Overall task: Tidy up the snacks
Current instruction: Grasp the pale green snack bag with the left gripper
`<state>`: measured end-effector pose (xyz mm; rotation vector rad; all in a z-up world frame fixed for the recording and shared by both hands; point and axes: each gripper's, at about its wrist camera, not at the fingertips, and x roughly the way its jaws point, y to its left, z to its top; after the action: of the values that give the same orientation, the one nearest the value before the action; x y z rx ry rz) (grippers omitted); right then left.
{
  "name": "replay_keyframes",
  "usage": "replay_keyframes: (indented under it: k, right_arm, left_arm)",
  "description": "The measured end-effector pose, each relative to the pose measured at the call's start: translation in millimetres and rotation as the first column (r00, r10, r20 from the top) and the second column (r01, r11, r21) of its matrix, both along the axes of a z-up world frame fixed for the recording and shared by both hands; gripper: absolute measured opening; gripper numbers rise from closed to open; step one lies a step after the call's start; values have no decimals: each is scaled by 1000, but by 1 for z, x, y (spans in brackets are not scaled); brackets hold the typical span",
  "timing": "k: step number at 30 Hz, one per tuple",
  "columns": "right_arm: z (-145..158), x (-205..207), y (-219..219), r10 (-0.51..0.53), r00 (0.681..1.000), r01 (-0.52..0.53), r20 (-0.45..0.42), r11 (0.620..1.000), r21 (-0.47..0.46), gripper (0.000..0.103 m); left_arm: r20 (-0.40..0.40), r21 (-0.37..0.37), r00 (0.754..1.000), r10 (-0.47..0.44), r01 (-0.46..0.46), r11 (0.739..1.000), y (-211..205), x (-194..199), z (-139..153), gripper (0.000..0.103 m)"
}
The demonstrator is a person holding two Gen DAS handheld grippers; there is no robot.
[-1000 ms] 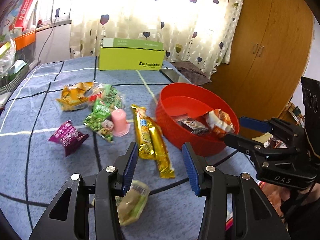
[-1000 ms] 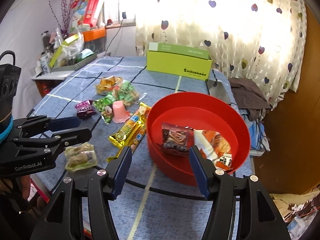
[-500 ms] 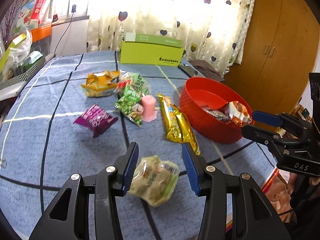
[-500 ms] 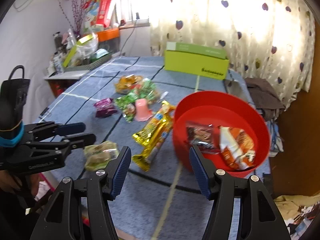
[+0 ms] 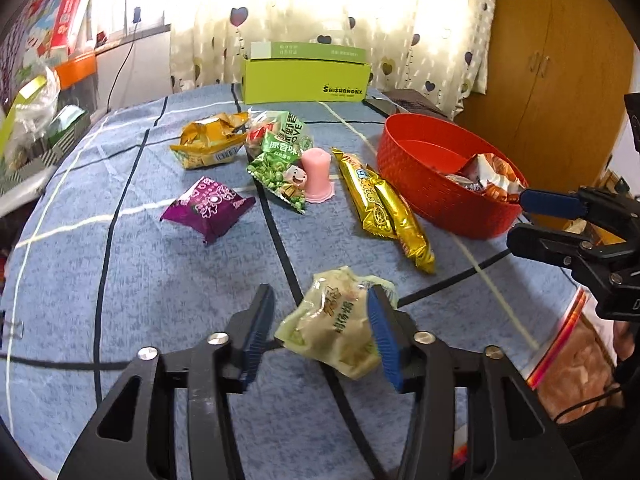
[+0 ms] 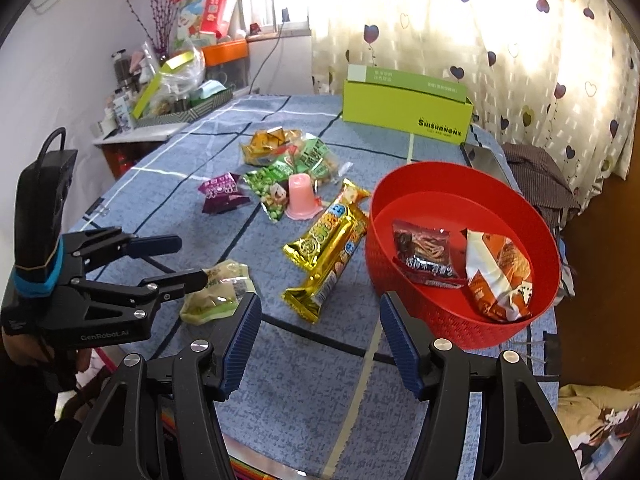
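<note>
The left claw's right finger (image 5: pixel 382 336) covers part of the pale green packet (image 5: pixel 332 332).

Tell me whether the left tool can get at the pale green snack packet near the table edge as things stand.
Probably yes. The left tool stands open, its jaws having just widened, with the pale green packet already between its fingers; nothing blocks it, and the gold bars lie further off.
</note>
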<state>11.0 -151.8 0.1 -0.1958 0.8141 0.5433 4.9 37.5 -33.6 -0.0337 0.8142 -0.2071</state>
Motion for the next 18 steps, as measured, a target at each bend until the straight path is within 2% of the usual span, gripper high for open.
replay_keyframes:
  k: [5, 11, 15, 18]
  right_arm:
    - [-3, 2, 1, -4, 1000, 4, -10, 1000, -4, 62]
    - [-12, 7, 6, 4, 999, -4, -38, 1000, -11, 62]
    - [-18, 15, 8, -3, 997, 4, -80, 1000, 12, 62]
    - [-24, 23, 11, -25, 993, 27, -117, 999, 21, 62]
  left_arm:
    - [-4, 34, 997, -82, 82, 996, -5, 8, -5, 58]
    - [-43, 40, 987, -152, 154, 987, -12, 12, -18, 58]
    - [-52, 32, 985, -163, 165, 986, -16, 12, -25, 67]
    - [-59, 30, 988, -146, 148, 989, -20, 13, -29, 68]
